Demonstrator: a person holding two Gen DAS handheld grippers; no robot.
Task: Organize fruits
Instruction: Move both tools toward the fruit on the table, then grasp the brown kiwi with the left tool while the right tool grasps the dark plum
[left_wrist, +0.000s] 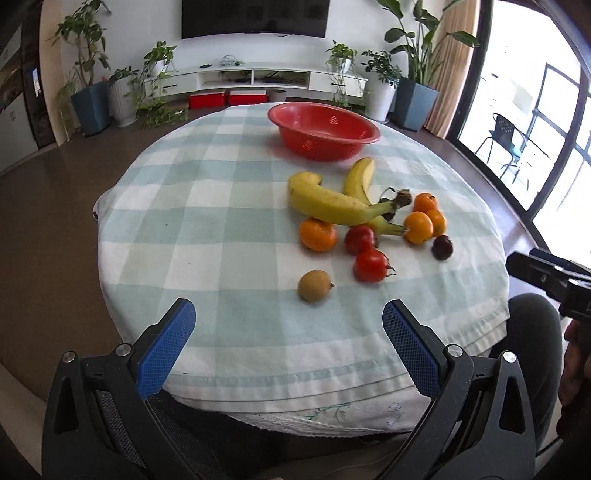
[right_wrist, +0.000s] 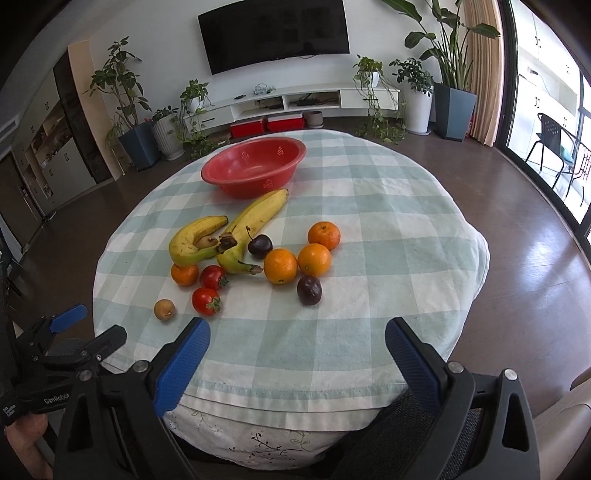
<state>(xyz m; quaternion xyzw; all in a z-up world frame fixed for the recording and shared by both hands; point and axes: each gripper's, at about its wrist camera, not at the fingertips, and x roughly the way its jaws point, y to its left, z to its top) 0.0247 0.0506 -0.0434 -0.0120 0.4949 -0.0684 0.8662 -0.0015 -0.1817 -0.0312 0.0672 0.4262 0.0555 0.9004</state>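
Note:
A red basket bowl (left_wrist: 364, 127) (right_wrist: 218, 173) stands empty at the far side of the round table. In front of it lie two bananas (left_wrist: 328, 203) (right_wrist: 255, 221), several oranges (left_wrist: 317, 234) (right_wrist: 314, 258), two red tomatoes (left_wrist: 371, 265) (right_wrist: 206, 301), dark plums (left_wrist: 442, 246) (right_wrist: 309, 290) and a small brown fruit (left_wrist: 314, 285) (right_wrist: 163, 309). My left gripper (left_wrist: 288, 314) is open and empty above the near table edge. My right gripper (right_wrist: 297, 332) is open and empty, also at the near edge.
The table wears a green-and-white checked cloth (left_wrist: 207, 206) (right_wrist: 388, 229). The right gripper's body (left_wrist: 546, 277) shows at the right of the left view. The left gripper (right_wrist: 70, 332) shows at the left of the right view. Potted plants and a TV cabinet stand beyond.

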